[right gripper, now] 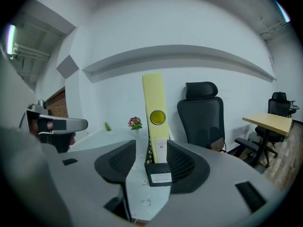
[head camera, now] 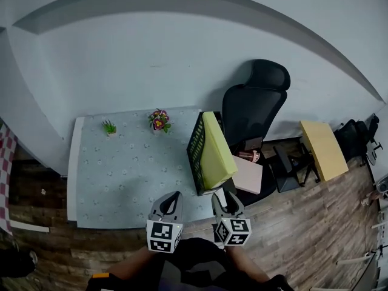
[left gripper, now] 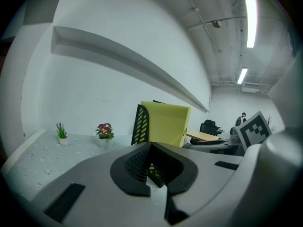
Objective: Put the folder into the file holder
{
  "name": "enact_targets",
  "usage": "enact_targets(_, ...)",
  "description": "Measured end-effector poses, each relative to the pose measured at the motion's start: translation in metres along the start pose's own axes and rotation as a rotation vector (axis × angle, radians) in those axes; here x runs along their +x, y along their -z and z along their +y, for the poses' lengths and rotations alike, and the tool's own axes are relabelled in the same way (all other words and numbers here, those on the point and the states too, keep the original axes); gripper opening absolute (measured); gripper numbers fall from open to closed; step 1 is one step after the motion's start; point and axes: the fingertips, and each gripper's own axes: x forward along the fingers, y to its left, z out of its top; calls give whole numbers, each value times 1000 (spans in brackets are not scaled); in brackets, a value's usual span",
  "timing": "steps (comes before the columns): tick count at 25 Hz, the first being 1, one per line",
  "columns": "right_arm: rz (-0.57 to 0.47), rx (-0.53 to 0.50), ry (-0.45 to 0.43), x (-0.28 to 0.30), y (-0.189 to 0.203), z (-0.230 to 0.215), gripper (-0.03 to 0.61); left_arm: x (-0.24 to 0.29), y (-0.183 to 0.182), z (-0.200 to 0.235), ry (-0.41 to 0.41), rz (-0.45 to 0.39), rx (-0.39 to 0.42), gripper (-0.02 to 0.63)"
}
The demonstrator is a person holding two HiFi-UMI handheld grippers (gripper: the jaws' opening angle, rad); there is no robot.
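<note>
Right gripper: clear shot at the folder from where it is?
Probably yes. The right gripper is open, and the folder stands in the holder straight ahead, spine toward it, with nothing but table between.

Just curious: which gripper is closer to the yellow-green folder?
Right. The right gripper hovers just in front of the yellow-green folder, facing its spine; the left gripper is off to its left, farther away.
</note>
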Motion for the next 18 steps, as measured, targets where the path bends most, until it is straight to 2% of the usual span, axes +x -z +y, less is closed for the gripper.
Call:
enact_targets(4,-27,-38,-74,-25,-7,-5,216,3,-4,-37,-12,0,25,5)
enact_targets(8,-70,-71,-117,-51,-17,-27,216,4,3,-81,-20,6,45,5)
enact_targets(18,-101,-101,-255,-116,-13,-62,216,-20,18,-155,-132,12,46,5)
